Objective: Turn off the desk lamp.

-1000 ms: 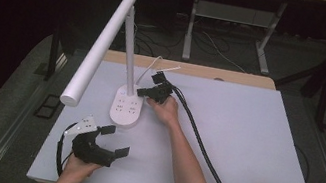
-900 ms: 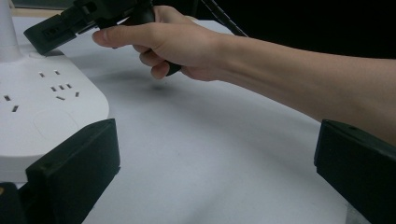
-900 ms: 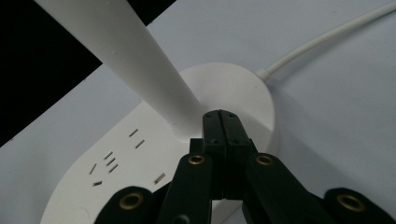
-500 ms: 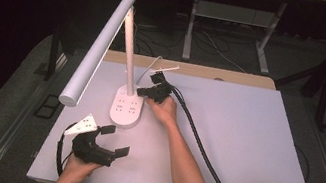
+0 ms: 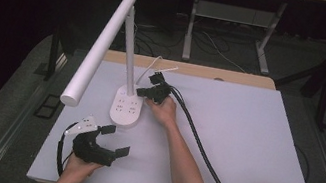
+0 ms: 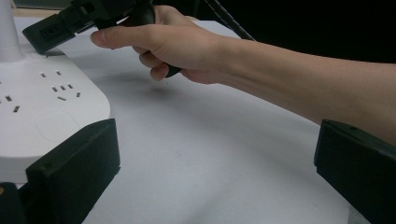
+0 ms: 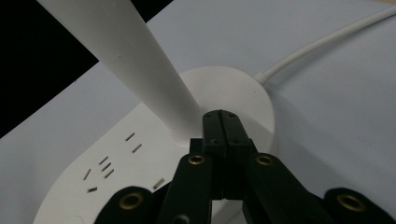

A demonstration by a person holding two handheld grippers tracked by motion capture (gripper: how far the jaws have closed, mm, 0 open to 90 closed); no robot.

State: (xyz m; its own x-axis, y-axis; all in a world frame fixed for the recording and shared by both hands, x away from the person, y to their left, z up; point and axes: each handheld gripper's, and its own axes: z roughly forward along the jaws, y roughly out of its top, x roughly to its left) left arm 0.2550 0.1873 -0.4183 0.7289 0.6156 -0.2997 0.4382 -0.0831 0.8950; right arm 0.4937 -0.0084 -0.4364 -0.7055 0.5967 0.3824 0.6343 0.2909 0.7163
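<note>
A white desk lamp stands at the left middle of the table, its base (image 5: pixel 125 110) set with socket holes and a long tubular head (image 5: pixel 100 47) slanting out over the table. My right gripper (image 5: pixel 140 91) is shut, nothing between its jaws. Its tips (image 7: pixel 221 122) rest against the foot of the lamp stem (image 7: pixel 140 60), on top of the base (image 7: pixel 140 158). My left gripper (image 5: pixel 116 140) lies open near the front left, just in front of the base (image 6: pixel 42 107). Its jaws stand wide apart (image 6: pixel 210 168), with bare table between them.
A white cord (image 7: pixel 327 42) leaves the back of the lamp base toward the table's far edge. The right gripper's thick black cable (image 5: pixel 201 149) runs across the white tabletop (image 5: pixel 264 140) to the front edge. The right forearm (image 6: pixel 289 74) crosses in front of the left gripper.
</note>
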